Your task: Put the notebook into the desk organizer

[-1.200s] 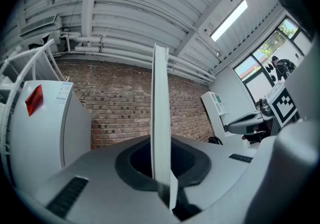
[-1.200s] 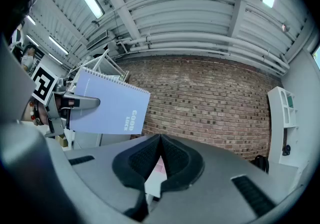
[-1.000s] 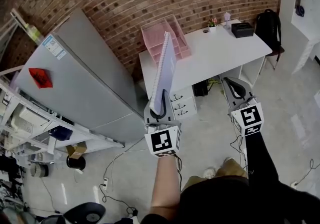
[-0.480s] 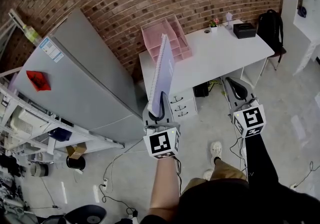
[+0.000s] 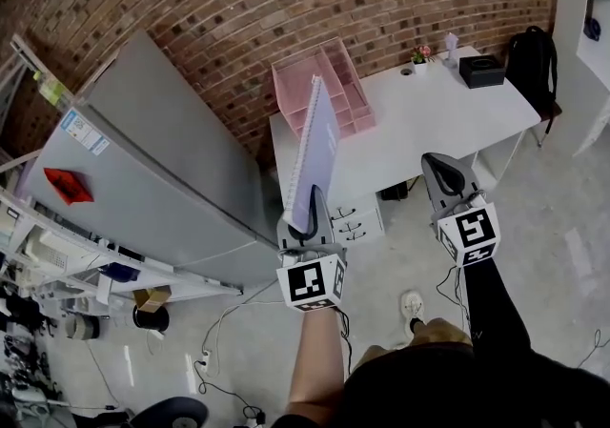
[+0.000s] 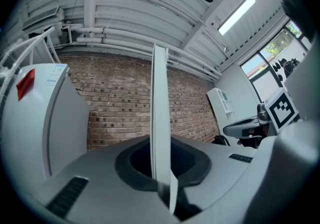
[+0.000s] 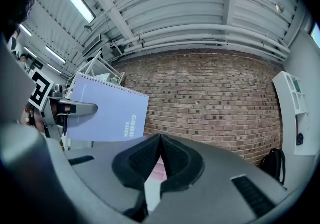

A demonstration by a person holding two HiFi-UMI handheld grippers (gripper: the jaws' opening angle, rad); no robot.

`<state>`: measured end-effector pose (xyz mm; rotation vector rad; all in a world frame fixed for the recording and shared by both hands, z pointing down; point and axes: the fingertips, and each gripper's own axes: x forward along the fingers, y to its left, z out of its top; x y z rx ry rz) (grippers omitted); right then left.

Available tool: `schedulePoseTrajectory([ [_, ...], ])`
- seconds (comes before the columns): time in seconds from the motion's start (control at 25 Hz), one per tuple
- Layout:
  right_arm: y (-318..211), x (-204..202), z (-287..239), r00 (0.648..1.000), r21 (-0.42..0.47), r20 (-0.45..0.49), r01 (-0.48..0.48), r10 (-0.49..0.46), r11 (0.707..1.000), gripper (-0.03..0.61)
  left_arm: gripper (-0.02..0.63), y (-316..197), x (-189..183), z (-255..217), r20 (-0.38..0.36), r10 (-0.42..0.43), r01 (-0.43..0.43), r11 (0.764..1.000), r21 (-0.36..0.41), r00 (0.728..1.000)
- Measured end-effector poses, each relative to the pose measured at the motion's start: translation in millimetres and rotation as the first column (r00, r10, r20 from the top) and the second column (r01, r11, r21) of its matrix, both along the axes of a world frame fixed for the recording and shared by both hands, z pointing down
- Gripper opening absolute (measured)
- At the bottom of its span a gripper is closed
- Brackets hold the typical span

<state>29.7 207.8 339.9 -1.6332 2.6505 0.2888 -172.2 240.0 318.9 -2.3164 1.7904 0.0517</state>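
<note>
Your left gripper [image 5: 305, 218] clamps the notebook [image 5: 315, 145], its long axis pointing ahead to the desk organizer [image 5: 331, 85] at the desk's [image 5: 448, 121] back-left corner; your right gripper [image 5: 441, 171] is closed and empty.

**My rig on the feed: grey shells, marker cubes, dark clothes**

I'm running two grippers of the same build. The left gripper [image 5: 305, 214] and the right gripper [image 5: 438, 164] are both matte grey moulded shells, rounded and narrowing toward the jaws. The jaws are lined with black textured pads [image 7: 145, 160]. A short ribbed slot [image 6: 68, 196] is cut into each flank of the shell. Behind each gripper sits a white cube [image 5: 312, 283] printed with black square markers. For clothing I see a black top [image 5: 429, 393], a long black sleeve [image 5: 491, 307] on the right arm, tan trousers [image 5: 440, 331] and a white shoe [image 5: 412, 305].
</note>
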Motion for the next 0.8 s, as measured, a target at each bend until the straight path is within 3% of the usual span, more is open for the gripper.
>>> schedulePoseTrajectory([
  [0.4, -112, 13, 4, 0.999, -0.015, 0.033, 0.023, -0.023, 1.0, 0.02, 0.038, -95, 13, 1, -0.017, -0.038, 0.038, 0.999, 0.005, 0.999],
  [0.8, -152, 29, 6, 0.998, -0.004, 0.048, 0.033, -0.033, 0.999, 0.021, 0.038, -141, 31, 5, -0.031, -0.041, 0.041, 0.999, 0.006, 0.999],
])
